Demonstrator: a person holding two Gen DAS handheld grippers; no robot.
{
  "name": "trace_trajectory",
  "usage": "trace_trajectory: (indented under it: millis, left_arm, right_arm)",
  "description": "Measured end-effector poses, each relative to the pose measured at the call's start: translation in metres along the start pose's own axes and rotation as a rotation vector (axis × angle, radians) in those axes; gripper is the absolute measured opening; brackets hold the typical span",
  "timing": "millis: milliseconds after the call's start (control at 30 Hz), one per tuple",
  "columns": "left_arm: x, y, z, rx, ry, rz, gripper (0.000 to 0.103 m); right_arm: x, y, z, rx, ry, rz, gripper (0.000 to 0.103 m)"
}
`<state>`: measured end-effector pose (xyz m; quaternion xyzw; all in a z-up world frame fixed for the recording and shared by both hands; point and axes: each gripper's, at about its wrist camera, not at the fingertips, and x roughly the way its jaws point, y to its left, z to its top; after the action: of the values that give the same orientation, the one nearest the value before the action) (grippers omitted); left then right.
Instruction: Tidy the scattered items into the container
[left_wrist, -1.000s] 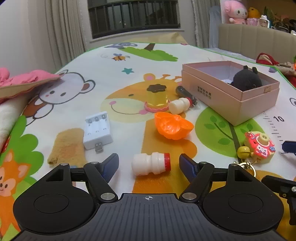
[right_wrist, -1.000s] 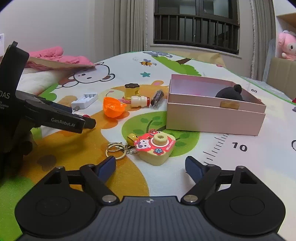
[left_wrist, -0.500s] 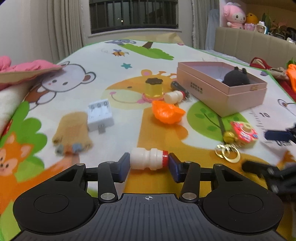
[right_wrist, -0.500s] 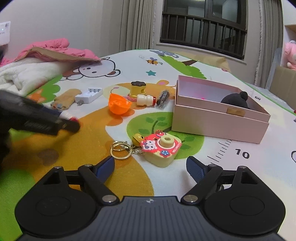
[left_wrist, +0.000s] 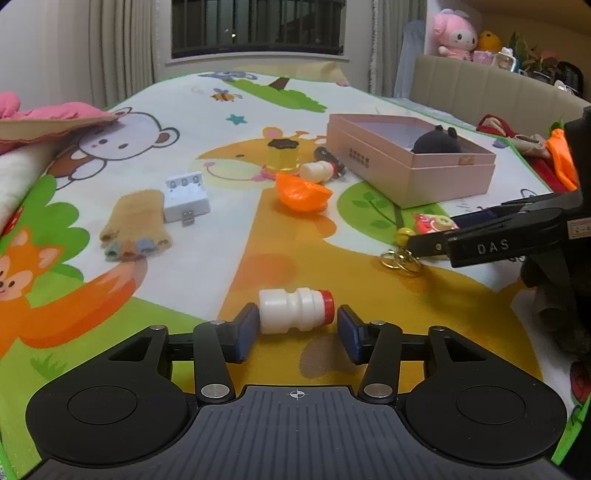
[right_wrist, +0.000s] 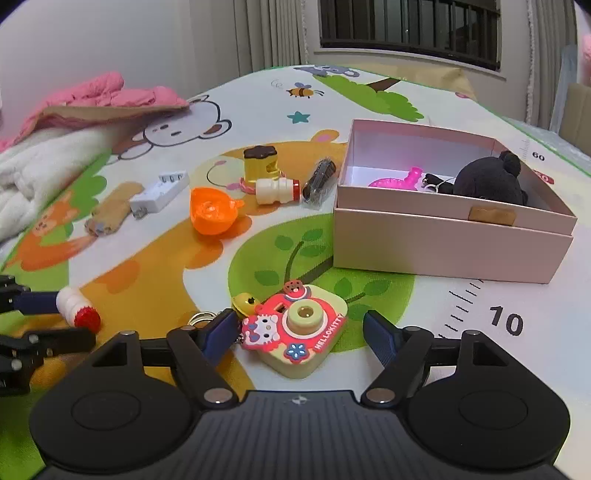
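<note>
Small white bottle with red cap (left_wrist: 296, 311) lay on its side on the play mat (left_wrist: 229, 236), long axis crosswise between the fingers, cap toward the right one. Left gripper (left_wrist: 296, 328) sat low and level over the mat, jaws closed in on the bottle's two ends: left pad touching the base, contact at the cap unclear. Right gripper (right_wrist: 298, 334) was spread wide, its fingers flanking the Hello Kitty toy camera keychain (right_wrist: 298, 329), left pad just beside it. Pink box (right_wrist: 447, 206) stood well apart beyond, holding a black plush (right_wrist: 487, 179). Orange cup (left_wrist: 303, 192) lay between.
</note>
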<state>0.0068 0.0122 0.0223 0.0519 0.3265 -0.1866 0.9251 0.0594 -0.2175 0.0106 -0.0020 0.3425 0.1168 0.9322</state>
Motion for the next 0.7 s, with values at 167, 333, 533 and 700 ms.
trace_trajectory:
  millis: [167,333,533,700]
  left_arm:
    - [0.003,-0.005,0.000,0.024,-0.003,0.023,0.066]
    - [0.009,-0.008,0.005,0.029,-0.005,0.066,0.064]
    - [0.010,-0.025,0.011,0.041,0.001,0.058,0.048]
    - [0.001,-0.061,0.014,0.088,-0.009,0.004,0.048]
  right_arm:
    - [-0.011,0.008,-0.008,-0.027,-0.005,-0.015,0.059]
    - [-0.038,0.013,-0.017,-0.066,-0.023,0.003,0.058]
    - [-0.071,0.003,-0.030,-0.076,-0.039,0.000,0.058]
    - [-0.099,-0.011,-0.038,-0.066,-0.074,-0.001,0.058]
